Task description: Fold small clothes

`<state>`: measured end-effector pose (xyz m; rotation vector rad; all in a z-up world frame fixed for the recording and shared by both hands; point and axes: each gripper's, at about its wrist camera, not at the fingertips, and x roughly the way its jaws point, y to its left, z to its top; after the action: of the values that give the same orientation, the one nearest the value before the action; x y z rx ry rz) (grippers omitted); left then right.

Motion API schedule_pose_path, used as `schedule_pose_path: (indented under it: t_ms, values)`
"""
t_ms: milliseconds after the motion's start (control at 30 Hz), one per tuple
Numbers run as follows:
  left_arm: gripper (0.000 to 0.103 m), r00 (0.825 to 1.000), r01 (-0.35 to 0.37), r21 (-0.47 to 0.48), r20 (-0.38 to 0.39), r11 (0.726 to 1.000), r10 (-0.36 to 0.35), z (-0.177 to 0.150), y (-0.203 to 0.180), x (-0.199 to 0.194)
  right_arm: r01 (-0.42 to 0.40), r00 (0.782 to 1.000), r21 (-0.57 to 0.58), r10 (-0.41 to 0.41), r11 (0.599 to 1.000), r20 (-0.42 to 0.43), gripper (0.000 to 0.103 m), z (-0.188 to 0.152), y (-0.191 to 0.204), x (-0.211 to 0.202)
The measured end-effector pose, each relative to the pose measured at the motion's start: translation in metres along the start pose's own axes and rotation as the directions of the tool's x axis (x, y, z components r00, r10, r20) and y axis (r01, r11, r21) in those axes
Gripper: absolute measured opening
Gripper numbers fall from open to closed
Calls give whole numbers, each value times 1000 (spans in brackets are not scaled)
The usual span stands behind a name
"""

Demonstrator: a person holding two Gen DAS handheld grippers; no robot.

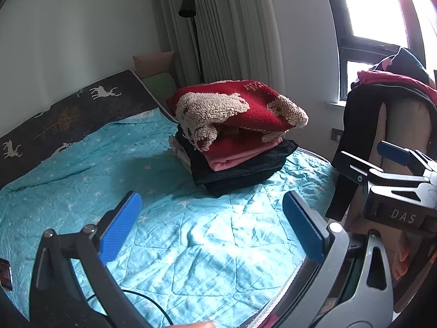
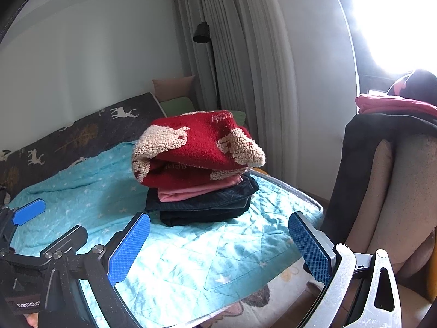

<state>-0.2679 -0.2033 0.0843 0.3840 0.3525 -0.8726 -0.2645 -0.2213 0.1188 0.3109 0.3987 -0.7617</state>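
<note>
A stack of folded clothes stands on the bed's blue star quilt (image 1: 191, 232) (image 2: 191, 259). On top lies a red fleece sweater with cream patches (image 1: 240, 109) (image 2: 196, 145), over a pink garment (image 1: 235, 158) (image 2: 196, 191) and dark folded clothes (image 1: 245, 172) (image 2: 204, 207). My left gripper (image 1: 213, 224) is open and empty above the quilt, short of the stack. My right gripper (image 2: 221, 246) is open and empty, also short of the stack; it shows at the right of the left wrist view (image 1: 382, 158). Unfolded clothes (image 1: 387, 87) (image 2: 396, 109) lie piled on a chair back.
A beige chair (image 2: 404, 191) draped with a black garment (image 1: 357, 136) stands right of the bed. A dark deer-print cover (image 1: 68, 109) lines the wall side. A floor lamp (image 1: 188, 8), curtain and window are behind. A black cable (image 1: 147, 300) and a small dark device (image 1: 5, 273) lie near me.
</note>
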Motion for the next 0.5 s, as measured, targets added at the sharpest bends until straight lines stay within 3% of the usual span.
schedule_pose_path:
  t_ms: [500]
  values:
    - [103, 1000, -6, -24, -25, 1000, 5, -3, 6, 5, -3, 1000, -6, 3, 1000, -10, 103, 0, 3, 7]
